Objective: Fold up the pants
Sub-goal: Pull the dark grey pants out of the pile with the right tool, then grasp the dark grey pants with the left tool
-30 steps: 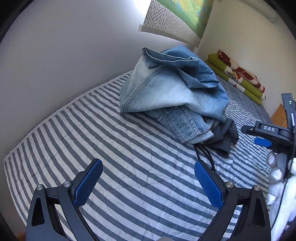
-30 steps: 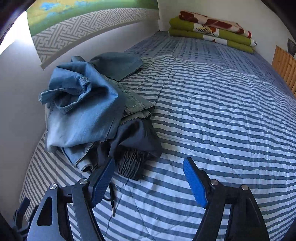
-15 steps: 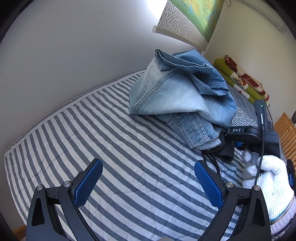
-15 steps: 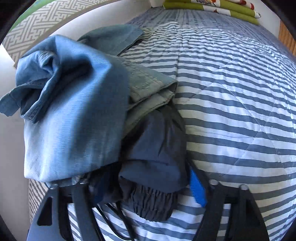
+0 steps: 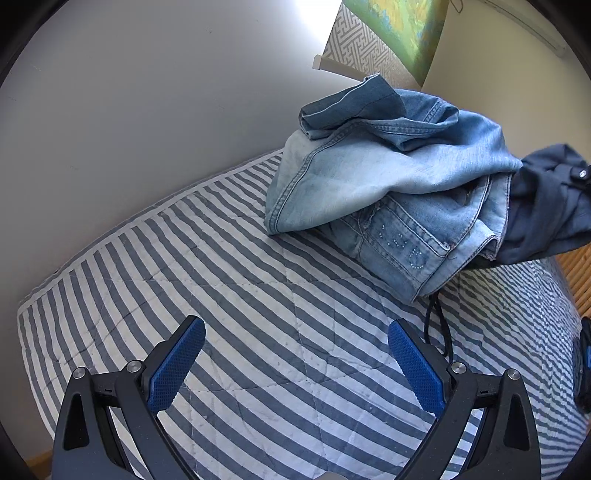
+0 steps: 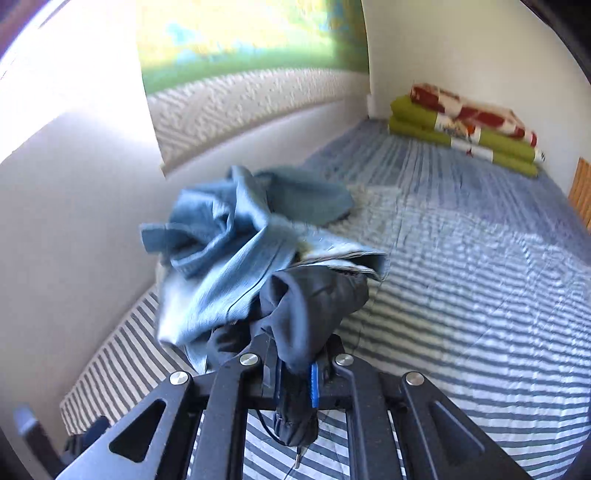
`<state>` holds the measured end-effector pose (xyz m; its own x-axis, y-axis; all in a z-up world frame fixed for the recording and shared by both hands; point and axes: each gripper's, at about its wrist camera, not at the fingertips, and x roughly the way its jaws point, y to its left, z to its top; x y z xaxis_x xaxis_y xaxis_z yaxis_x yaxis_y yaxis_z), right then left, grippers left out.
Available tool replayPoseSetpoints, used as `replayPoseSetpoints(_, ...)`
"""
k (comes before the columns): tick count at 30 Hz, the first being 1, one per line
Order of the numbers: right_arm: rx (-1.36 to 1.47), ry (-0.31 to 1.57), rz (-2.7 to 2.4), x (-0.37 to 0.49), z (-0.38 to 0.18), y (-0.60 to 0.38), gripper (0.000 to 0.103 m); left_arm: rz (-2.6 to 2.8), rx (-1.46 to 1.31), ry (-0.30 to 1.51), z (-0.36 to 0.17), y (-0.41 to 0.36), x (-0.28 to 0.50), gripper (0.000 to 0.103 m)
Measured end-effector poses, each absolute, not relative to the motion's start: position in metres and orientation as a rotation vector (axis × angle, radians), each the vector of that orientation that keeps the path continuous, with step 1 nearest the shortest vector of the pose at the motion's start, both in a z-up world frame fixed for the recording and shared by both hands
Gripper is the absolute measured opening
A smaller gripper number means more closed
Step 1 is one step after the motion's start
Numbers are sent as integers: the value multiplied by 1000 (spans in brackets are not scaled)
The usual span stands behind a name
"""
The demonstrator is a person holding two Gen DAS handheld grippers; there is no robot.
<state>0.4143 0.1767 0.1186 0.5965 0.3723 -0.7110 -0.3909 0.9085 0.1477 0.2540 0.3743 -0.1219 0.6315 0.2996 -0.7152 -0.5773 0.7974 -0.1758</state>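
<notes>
The right tool (image 6: pixel 295 373) has just closed on the dark pants (image 6: pixel 310 314), lifting them from under the jeans (image 5: pixel 388 177) on the bed (image 5: pixel 258 314); left tool (image 5: pixel 295 362) open, empty

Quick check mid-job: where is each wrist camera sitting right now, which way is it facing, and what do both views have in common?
Left wrist: on the left claw, angled down over the striped bed cover toward the pile of jeans; its own two blue pads stand apart, nothing between them.
Right wrist: on the right claw, facing along the bed toward the folded blankets; its jaws have just closed on the dark pants.
Shared: the jeans, the dark pants, the striped cover and the wall hanging.
</notes>
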Motion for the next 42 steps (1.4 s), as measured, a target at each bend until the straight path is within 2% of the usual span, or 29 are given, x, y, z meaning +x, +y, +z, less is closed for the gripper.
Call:
replayPoseSetpoints(3, -58, 711, 415, 394, 158, 163, 9, 531, -400, 725, -120, 371, 252, 101)
replayPoseSetpoints(7, -12, 675, 358, 372, 201, 119, 8, 542, -393, 723, -119, 367, 249, 101)
replayPoseSetpoints(12, -26, 641, 235, 329, 227, 30, 8, 535, -355, 715, -114, 349, 246, 101)
replayPoseSetpoints(15, 16, 692, 146, 301, 229, -36, 9, 512, -342, 717, -112, 334, 248, 101)
replayPoseSetpoints(21, 19, 855, -64, 273, 166, -140, 9, 359, -303, 739, -110, 278, 254, 101)
replayPoseSetpoints(25, 51, 1010, -61, 270, 113, -184, 20, 193, -343, 810, -119, 226, 271, 101)
replayPoseSetpoints(27, 61, 1037, -73, 261, 97, -201, 27, 132, -335, 841, -122, 196, 282, 101)
replayPoseSetpoints(29, 92, 1036, -84, 251, 88, -215, 42, 85, -339, 873, -124, 165, 294, 101)
replayPoseSetpoints(32, 161, 1032, -78, 235, 79, -237, 56, -63, -340, 951, -131, 114, 317, 102)
replayPoseSetpoints(37, 205, 1109, -48, 212, 43, -243, 57, -82, -338, 1072, -152, 57, 365, 102)
replayPoseSetpoints(42, 235, 1144, -14, 211, 4, -228, 60, -46, -388, 1121, -170, 42, 403, 101)
